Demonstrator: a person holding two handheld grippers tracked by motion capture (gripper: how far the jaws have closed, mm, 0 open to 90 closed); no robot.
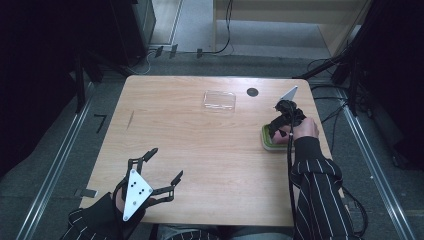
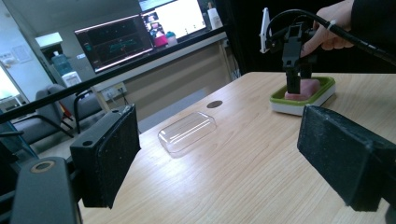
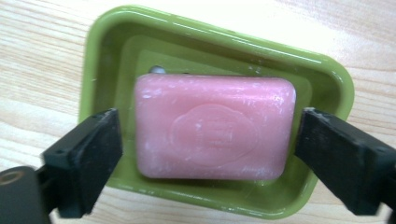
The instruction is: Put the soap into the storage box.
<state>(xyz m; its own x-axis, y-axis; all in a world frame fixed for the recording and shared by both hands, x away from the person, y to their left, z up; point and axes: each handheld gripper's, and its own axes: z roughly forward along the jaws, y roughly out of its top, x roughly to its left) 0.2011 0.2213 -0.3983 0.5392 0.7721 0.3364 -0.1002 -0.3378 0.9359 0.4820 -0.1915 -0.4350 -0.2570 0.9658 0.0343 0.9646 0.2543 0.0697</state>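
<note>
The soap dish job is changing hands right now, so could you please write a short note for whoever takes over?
Right gripper: pointing down over the green soap dish at the table's right edge, jaws open on either side of the pink soap bar, with small gaps, not pressing it.
Left gripper: open, holding nothing, near the front left of the table.
Things: the soap lies flat inside the dish. The clear plastic lid lies apart on the table, toward the far side.
Done: soap is in the dish.
Left, probably: lift the right gripper away, then fetch the lid and cover the dish.
</note>
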